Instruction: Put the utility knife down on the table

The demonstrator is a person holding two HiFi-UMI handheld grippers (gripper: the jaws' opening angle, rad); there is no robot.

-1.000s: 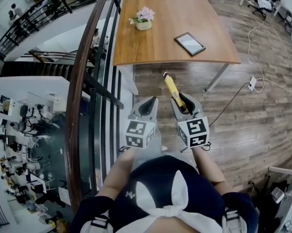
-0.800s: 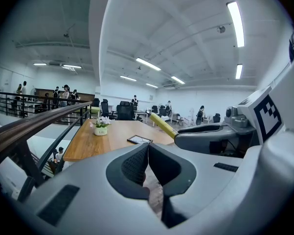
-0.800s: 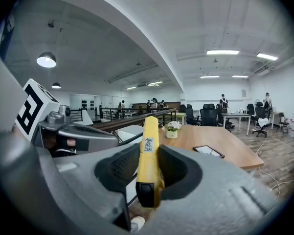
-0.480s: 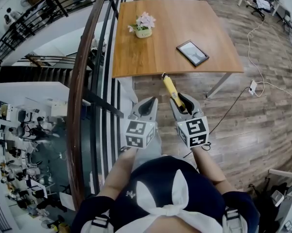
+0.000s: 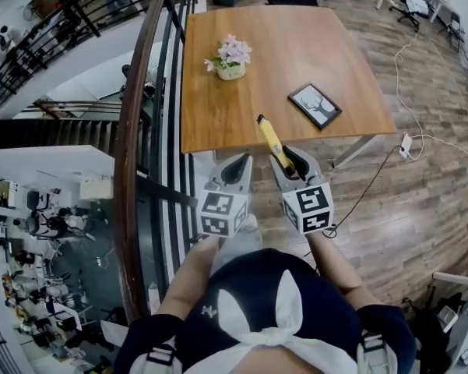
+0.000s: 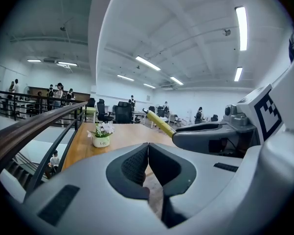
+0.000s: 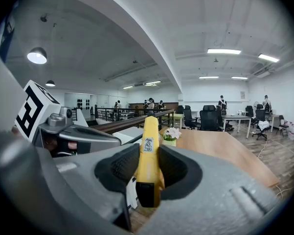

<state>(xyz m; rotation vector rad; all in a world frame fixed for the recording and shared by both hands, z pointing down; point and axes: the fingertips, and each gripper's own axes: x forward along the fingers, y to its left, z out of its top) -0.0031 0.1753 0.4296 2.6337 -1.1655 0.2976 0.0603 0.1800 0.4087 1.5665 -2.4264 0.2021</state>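
The yellow utility knife (image 5: 271, 140) sticks out forward from my right gripper (image 5: 289, 163), which is shut on its handle; its tip overlaps the near edge of the wooden table (image 5: 218, 119) in the head view. In the right gripper view the knife (image 7: 148, 151) sits clamped between both pads, pointing at the table (image 7: 220, 151). My left gripper (image 5: 234, 167) hangs beside it on the left, shut and holding nothing. In the left gripper view its pads meet at the tips (image 6: 147, 149), and the knife (image 6: 159, 123) and right gripper (image 6: 213, 135) show on the right.
On the table stand a small flower pot (image 5: 232, 58) and a dark-framed picture (image 5: 314, 105). A dark stair railing (image 5: 138, 131) runs along the left, with a drop to a lower floor beyond it. A cable and power strip (image 5: 406, 139) lie on the wooden floor at right.
Both grippers have moved forward together toward the table. The table now lies closer, and the knife tip has reached its near edge. The grip on the knife is unchanged.
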